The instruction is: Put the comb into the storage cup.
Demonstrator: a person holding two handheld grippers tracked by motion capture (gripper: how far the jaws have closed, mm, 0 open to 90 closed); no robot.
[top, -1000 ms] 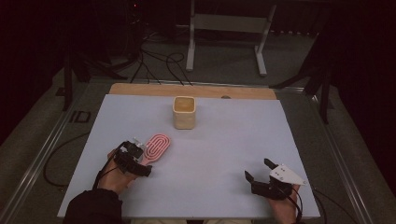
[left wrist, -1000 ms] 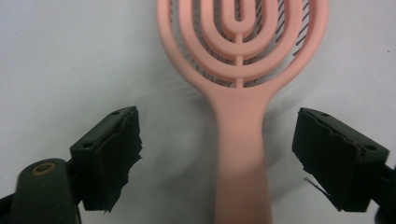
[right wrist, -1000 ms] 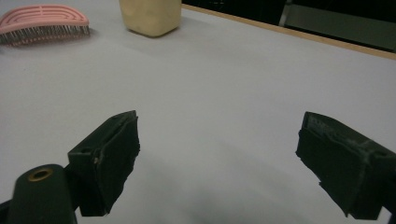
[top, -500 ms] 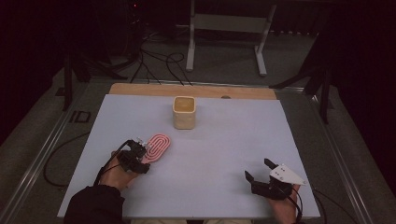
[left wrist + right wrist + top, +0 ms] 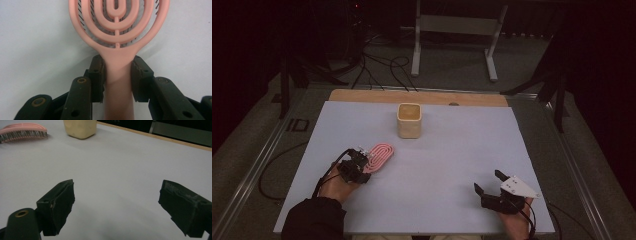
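A pink vented hairbrush (image 5: 379,156) lies bristles down on the white table sheet (image 5: 452,145), left of centre. In the left gripper view its ringed head (image 5: 116,27) points away from me. My left gripper (image 5: 363,165) has just been closing its jaws, and both pads (image 5: 96,72) now press on the sides of the brush's handle where it meets the head. My right gripper (image 5: 487,180) rests near the front right of the table, jaws wide open with bare sheet between them (image 5: 117,195). From there the brush (image 5: 22,131) lies far off at the upper left.
A cream square cup (image 5: 409,120) stands upright behind the brush, toward the table's far middle, also seen in the right gripper view (image 5: 80,128). A wooden strip (image 5: 362,96) edges the far side. Beyond it stand a metal frame (image 5: 457,25) and floor cables (image 5: 377,65).
The left gripper's jaws have drawn together onto the brush handle. Both hands and the brush stay where they were. The right gripper is unchanged.
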